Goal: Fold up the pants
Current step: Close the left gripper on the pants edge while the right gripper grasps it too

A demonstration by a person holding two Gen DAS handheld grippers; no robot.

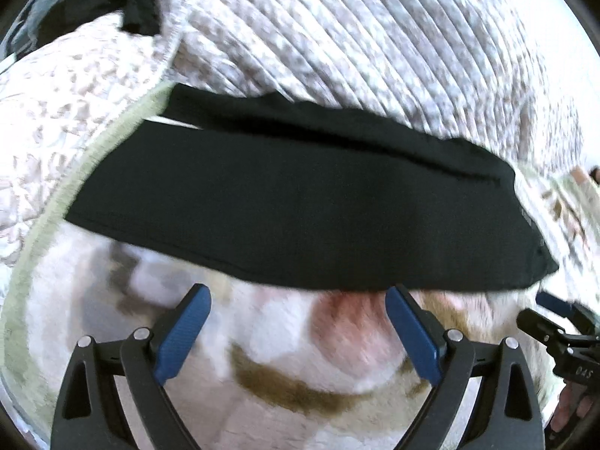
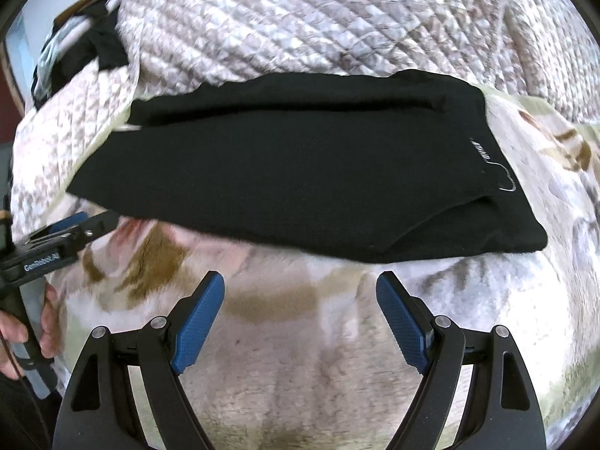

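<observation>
Black pants (image 1: 292, 202) lie folded into a long flat band across the bed, also in the right wrist view (image 2: 300, 172), with small white lettering near their right end. My left gripper (image 1: 298, 292) is open and empty, its blue pads just short of the pants' near edge. My right gripper (image 2: 300, 279) is open and empty, also just short of the near edge. The right gripper shows at the right edge of the left wrist view (image 1: 555, 318), and the left gripper at the left edge of the right wrist view (image 2: 67, 232).
A quilted patterned bedspread (image 2: 300, 22) lies behind the pants. A fuzzy printed blanket (image 2: 300, 356) lies under and in front of them. Another dark garment (image 1: 138, 3) sits at the far left.
</observation>
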